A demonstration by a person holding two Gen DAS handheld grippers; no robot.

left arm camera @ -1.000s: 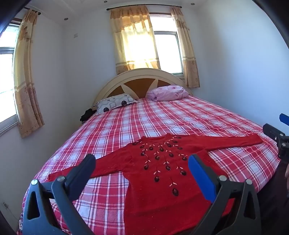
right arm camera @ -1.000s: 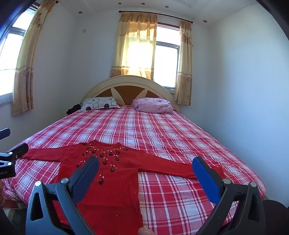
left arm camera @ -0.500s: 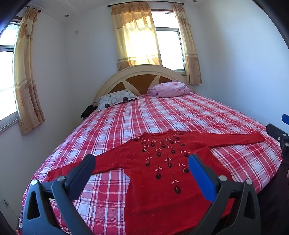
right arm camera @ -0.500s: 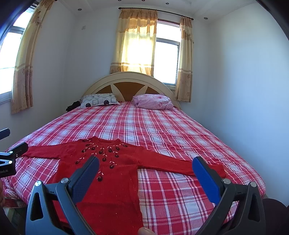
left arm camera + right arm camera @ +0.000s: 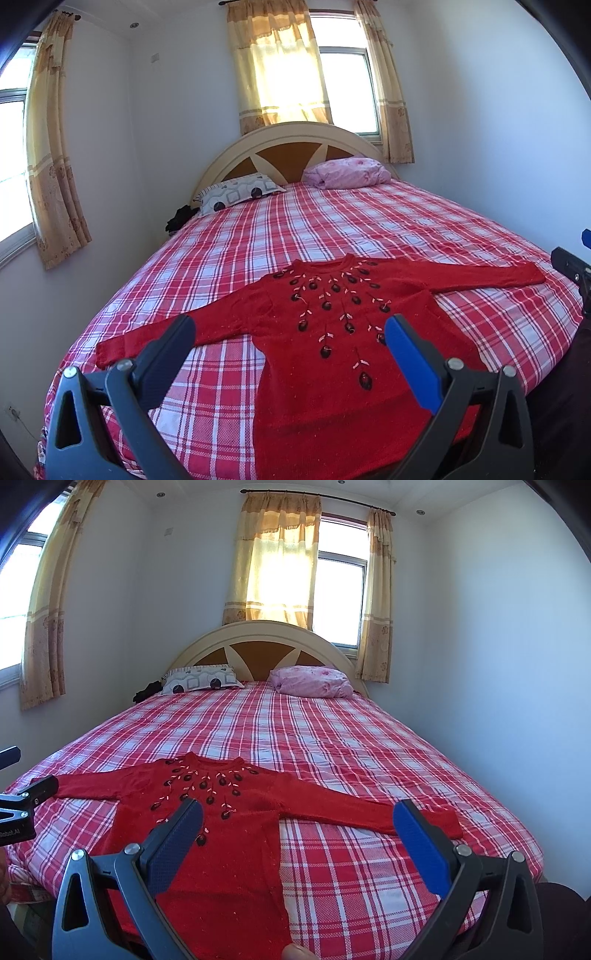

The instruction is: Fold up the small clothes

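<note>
The red knitted sweater with dark bead flowers [image 5: 332, 332] lies flat beyond my left gripper [image 5: 288, 328] and my right gripper [image 5: 297, 818], both with fingers wide apart and holding nothing; only the right view shows a fingertip [image 5: 295, 952] at the bottom edge.

Bright daylight through curtained window [image 5: 284, 70], glare there; sharp focus, fisheye-bent dark corners.

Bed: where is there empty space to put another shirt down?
The widest bare stretch of the bed runs from the red sweater's collar up to the two pillows. Another free patch sits below its right sleeve, beside the body. The foot edge is crowded: sweater and both open grippers.
</note>
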